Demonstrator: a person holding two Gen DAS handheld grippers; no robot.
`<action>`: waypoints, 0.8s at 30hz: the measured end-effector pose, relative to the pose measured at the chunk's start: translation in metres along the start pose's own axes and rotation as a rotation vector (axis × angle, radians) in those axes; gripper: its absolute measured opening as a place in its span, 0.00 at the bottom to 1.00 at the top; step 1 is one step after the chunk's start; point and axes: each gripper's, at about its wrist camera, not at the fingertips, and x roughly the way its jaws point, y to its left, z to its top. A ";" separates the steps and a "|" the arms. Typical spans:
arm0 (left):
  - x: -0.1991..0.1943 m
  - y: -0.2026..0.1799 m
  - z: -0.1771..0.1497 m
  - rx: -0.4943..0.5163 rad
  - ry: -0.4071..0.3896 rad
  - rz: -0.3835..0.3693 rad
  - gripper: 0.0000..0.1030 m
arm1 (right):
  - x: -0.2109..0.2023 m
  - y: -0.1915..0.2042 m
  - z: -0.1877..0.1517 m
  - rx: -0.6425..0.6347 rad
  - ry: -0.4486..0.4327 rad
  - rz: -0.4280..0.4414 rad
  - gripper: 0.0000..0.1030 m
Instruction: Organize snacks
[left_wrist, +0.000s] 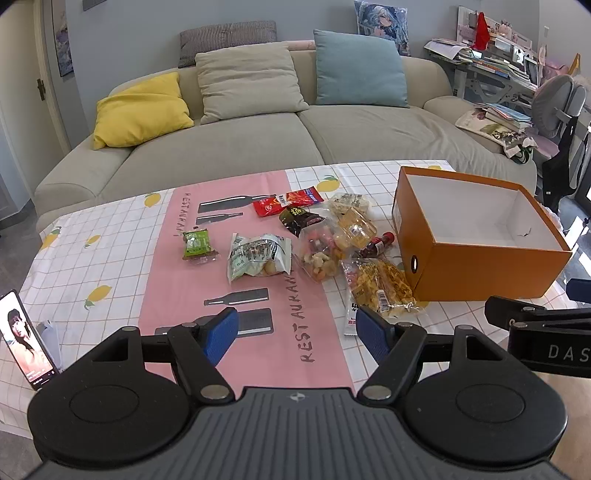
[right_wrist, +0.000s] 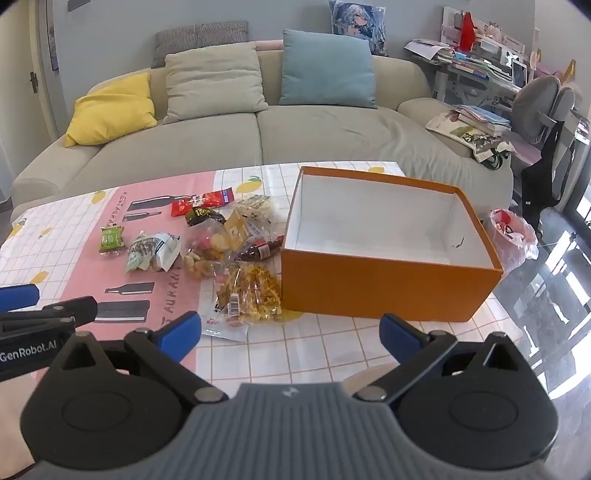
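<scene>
Behind the desk (left_wrist: 110, 258) runs a beige sofa (left_wrist: 236, 147) with yellow, beige and blue cushions, and the desk itself wears a checked cloth with a pink stripe. On it, an orange box (left_wrist: 476, 273) stands open with a white inside, and nothing shows in it but a small dark scrap near its far wall.

All snacks lie outside the box, on its sofa-left side. Touching the box's near corner is a yellow bag (left_wrist: 384, 288) of crackers. Just beyond that, a small dark red bottle (left_wrist: 376, 245) lies on its side against the box wall. Next to the bottle sits a clear bag (left_wrist: 321, 251) of mixed bites, with a yellow packet (left_wrist: 356, 227) and a pale packet (left_wrist: 349, 203) behind it. Farther from the box come a dark packet (left_wrist: 295, 218), a red packet (left_wrist: 288, 201), a white-green bag (left_wrist: 258, 256) and, farthest out, a green packet (left_wrist: 197, 243).

A phone (left_wrist: 26, 339) leans upright at the desk's near edge, well apart from the box.

Left tongs (left_wrist: 297, 336) hover released over the pink stripe, gripping nothing. Right tongs (right_wrist: 291, 334) hover spread wide in front of the box's near wall, likewise unladen.
</scene>
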 end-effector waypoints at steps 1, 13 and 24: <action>0.001 0.000 -0.001 0.000 0.000 0.001 0.83 | 0.000 0.000 -0.001 0.000 0.000 0.000 0.97; 0.000 -0.005 -0.004 -0.004 -0.001 -0.003 0.83 | 0.001 0.001 -0.002 0.003 0.010 0.005 0.97; 0.000 -0.003 -0.002 -0.006 0.001 -0.006 0.83 | 0.001 0.002 -0.001 0.003 0.015 0.006 0.97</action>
